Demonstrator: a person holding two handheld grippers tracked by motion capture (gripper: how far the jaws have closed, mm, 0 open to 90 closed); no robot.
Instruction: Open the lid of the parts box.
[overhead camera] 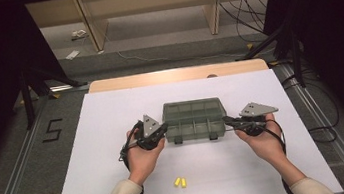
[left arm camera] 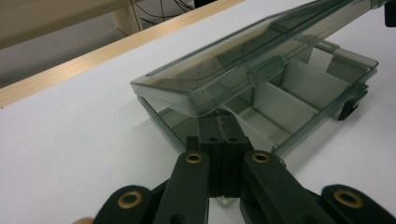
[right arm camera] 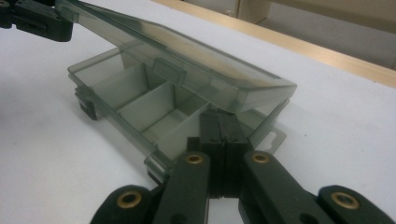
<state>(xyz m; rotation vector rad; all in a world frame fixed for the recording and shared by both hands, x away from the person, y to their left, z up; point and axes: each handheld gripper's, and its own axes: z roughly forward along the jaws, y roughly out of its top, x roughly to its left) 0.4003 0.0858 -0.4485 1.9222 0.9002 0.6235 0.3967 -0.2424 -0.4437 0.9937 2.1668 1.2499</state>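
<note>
A translucent grey-green compartment box point(overhead camera: 194, 119) lies in the middle of the white table. Its lid point(left arm camera: 233, 60) is tilted partly up over the divided base point(left arm camera: 303, 88). My left gripper point(overhead camera: 164, 127) is at the box's left end. Its jaws are shut, and in the left gripper view the left gripper point(left arm camera: 223, 123) tips sit just under the lid's corner. My right gripper point(overhead camera: 226, 120) is at the right end, also shut. In the right gripper view the right gripper point(right arm camera: 219, 121) tips sit under the lid point(right arm camera: 201, 60), above the base point(right arm camera: 121, 93). I see nothing pinched between either pair of jaws.
Two small yellow pieces point(overhead camera: 179, 182) lie near the table's front edge, between the forearms. A wooden edge point(overhead camera: 177, 75) borders the white surface at the back. Stand legs point(overhead camera: 26, 96) and cables point(overhead camera: 324, 122) flank the table on the floor.
</note>
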